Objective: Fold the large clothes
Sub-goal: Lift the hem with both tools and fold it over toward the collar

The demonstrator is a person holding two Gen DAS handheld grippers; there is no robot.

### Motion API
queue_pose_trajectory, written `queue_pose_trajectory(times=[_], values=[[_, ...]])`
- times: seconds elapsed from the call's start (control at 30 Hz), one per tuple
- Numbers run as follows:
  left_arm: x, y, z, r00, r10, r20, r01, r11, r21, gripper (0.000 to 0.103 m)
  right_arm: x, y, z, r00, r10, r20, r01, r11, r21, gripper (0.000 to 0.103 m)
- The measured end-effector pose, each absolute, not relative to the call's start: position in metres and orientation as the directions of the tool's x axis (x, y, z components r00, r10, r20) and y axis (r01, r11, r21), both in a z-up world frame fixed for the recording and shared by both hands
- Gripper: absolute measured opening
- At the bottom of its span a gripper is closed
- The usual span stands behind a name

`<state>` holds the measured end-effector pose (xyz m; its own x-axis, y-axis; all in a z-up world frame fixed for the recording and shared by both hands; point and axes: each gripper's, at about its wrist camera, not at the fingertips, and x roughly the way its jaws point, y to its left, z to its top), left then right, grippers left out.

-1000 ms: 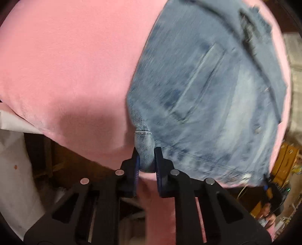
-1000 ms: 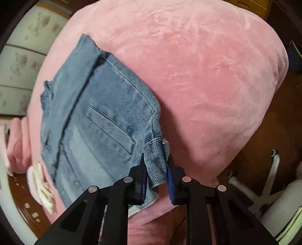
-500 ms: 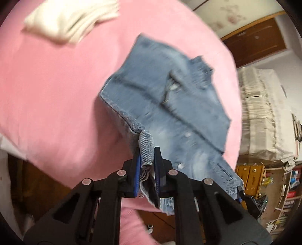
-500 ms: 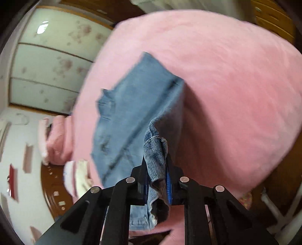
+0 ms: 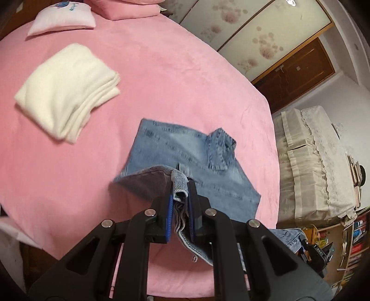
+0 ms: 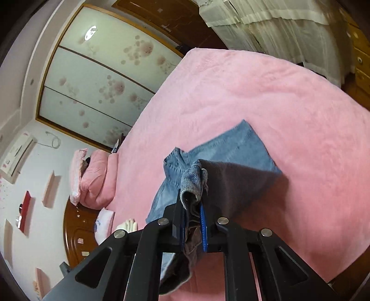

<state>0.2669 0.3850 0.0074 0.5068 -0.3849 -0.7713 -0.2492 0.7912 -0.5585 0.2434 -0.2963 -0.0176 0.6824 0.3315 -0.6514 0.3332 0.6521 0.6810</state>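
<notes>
Left wrist view: left hand-held gripper (image 5: pixel 180 196) clamped on the denim garment's (image 5: pixel 196 159) bunched edge; right hand-held gripper (image 6: pixel 193 203), jaws closing, pinches another. Its long axis runs away across the pink bed (image 5: pixel 161 88).

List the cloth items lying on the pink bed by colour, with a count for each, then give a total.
Blue denim garment: 1
White folded garment: 1
Pale pink pillow: 1
Pink folded quilt: 1
Total: 4
</notes>
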Motion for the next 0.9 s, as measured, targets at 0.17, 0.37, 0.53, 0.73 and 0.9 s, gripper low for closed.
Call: queue_pose_trajectory(times=[0.17, 0.37, 0.53, 0.73, 0.9], values=[[0.317, 0.387, -0.003, 0.475, -0.387, -0.79, -0.245, 0.805, -0.541, 0.008, 0.296, -0.295, -0.013, 0.674, 0.286, -0.681, 0.382, 0.655, 0.652, 0.009], [0.382, 0.391, -0.042, 0.404, -0.426, -0.809, -0.276, 0.786, -0.552, 0.008, 0.359, -0.294, -0.031, 0.632, 0.211, -0.746, 0.485, 0.643, 0.593, 0.009], [0.432, 0.37, -0.077, 0.347, -0.418, -0.84, -0.204, 0.84, -0.502, 0.008, 0.414, -0.284, -0.053, 0.555, 0.146, -0.819, 0.527, 0.7, 0.482, 0.009], [0.484, 0.354, -0.128, 0.259, -0.382, -0.887, -0.236, 0.865, -0.442, 0.009, 0.473, -0.278, -0.09, 0.428, 0.069, -0.901, 0.578, 0.746, 0.332, 0.009], [0.513, 0.351, -0.152, 0.213, -0.379, -0.901, -0.246, 0.871, -0.425, 0.022, 0.503, -0.277, -0.105, 0.424, 0.034, -0.905, 0.599, 0.739, 0.308, 0.015]])
